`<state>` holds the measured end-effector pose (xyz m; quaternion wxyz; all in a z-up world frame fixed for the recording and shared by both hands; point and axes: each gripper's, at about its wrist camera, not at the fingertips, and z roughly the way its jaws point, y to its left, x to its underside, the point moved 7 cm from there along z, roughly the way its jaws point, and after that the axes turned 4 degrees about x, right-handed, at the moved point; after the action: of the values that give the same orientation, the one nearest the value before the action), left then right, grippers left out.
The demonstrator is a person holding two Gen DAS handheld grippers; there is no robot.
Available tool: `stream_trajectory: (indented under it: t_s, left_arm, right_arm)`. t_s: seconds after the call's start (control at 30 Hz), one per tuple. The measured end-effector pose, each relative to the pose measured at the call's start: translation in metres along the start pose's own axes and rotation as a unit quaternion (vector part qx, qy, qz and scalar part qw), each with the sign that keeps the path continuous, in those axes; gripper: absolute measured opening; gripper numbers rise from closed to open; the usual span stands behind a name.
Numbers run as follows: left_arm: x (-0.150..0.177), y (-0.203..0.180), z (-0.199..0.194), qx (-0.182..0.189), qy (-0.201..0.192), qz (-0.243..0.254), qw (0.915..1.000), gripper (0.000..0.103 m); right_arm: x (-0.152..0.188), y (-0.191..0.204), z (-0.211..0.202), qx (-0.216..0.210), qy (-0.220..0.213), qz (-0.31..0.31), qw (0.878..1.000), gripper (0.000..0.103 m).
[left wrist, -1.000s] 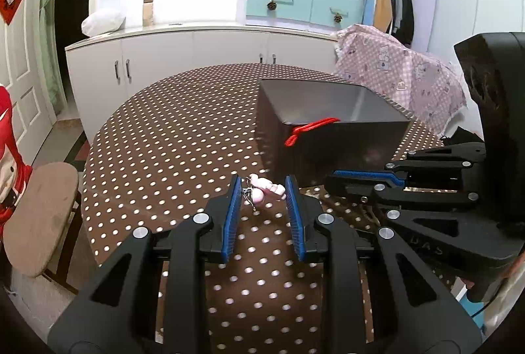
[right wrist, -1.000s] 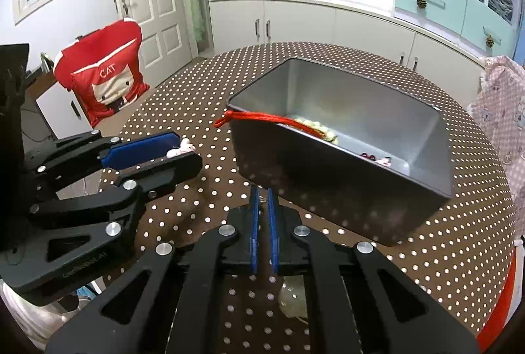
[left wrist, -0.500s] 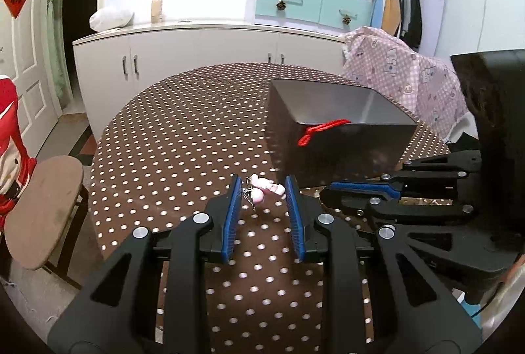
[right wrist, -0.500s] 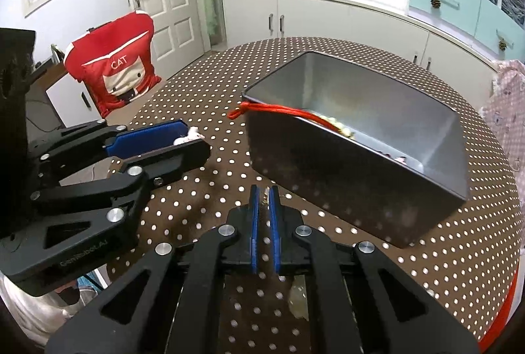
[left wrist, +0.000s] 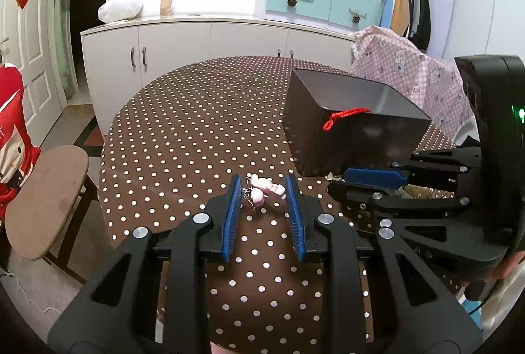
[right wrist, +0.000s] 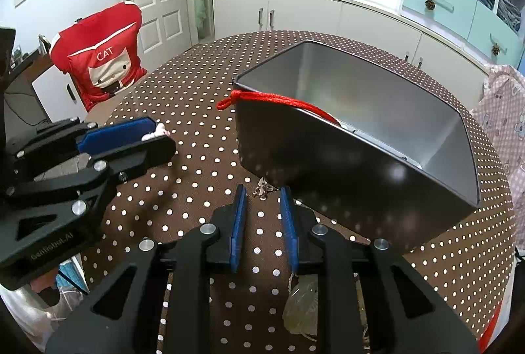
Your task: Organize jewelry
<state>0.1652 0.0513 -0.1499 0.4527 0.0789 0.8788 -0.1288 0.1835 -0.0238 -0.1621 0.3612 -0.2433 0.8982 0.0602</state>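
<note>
Since the frame a second earlier, the right gripper (right wrist: 261, 199) has gone from pressed shut to a narrow gap, and its jaws are opening now. A small silver trinket (right wrist: 262, 189) lies on the polka-dot bench (right wrist: 197, 98) just ahead of the blue pads, at the foot of the dark metal box (right wrist: 344, 170) — nothing is pinched between them.

The left gripper (left wrist: 262, 193) has hardly moved. Its jaws stand narrowly apart around a pale pink charm (left wrist: 266, 190) with a little metal clasp; whether the pads actually press on it cannot be told from either view.

The box sits near the middle of the bench, with a red cord (right wrist: 272, 99) draped over its near rim and trailing inside. A translucent ornament (right wrist: 302, 304) rests on the bench beneath the right gripper.

The opening jaws suggest the right hand is readying to close on the silver piece — likely the next item bound for the box. It is tiny and flat, so a clean pinch may be tricky.
</note>
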Motion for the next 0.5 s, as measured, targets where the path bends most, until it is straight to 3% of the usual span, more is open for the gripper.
stream_trajectory:
  t_s: [0.17, 0.27, 0.5]
  left_arm:
    - [-0.0002, -0.0015, -0.0009, 0.004, -0.003, 0.001, 1.0000, 0.028]
    - [-0.0012, -0.0022, -0.0020, 0.007, -0.006, 0.001, 1.0000, 0.028]
    - [-0.0009, -0.0046, -0.0084, 0.008, -0.012, 0.004, 0.9999, 0.028]
  right_arm:
    - [-0.0015, 0.0010, 0.0011, -0.008, 0.004, -0.003, 1.000, 0.019]
    - [-0.0029, -0.0054, 0.0026, -0.016, 0.006, 0.014, 1.000, 0.006]
    - [-0.0030, -0.0002, -0.0049, -0.005, -0.009, 0.001, 1.000, 0.005]
